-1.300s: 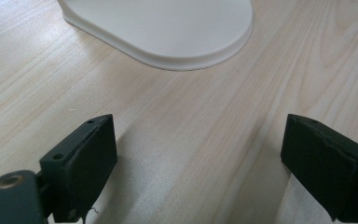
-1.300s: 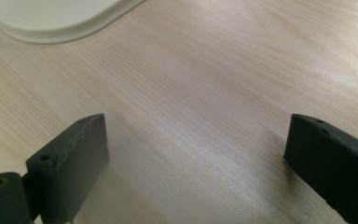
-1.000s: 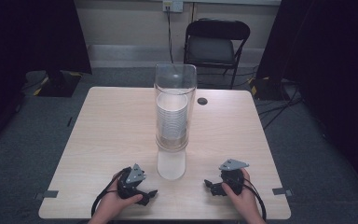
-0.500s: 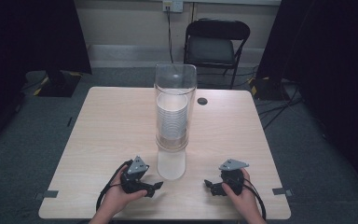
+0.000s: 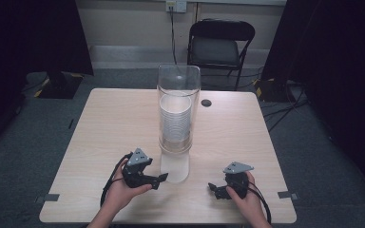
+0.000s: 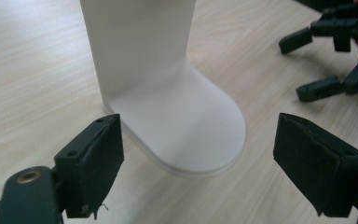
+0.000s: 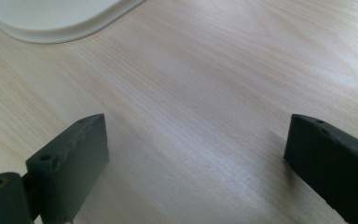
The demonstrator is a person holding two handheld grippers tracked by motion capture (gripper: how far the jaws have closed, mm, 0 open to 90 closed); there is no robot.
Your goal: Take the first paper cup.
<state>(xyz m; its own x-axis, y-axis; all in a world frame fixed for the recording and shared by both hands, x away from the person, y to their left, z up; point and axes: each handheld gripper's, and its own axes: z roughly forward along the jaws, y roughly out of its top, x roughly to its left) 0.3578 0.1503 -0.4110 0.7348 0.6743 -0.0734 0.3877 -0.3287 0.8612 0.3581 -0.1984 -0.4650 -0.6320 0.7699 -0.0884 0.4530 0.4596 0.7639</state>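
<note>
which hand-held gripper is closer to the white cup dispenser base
The left hand-held gripper: its tips almost reach the dispenser base. The right hand-held gripper sits farther off.

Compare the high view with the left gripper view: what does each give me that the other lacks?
High view alone: the clear tube with the stack of cups inside, the chair behind the table, and both hands. Left gripper view alone: the left gripper up close, fingers open with nothing between them, facing the rounded white base. Both share the white base, the wooden table and the right gripper, also open.
</note>
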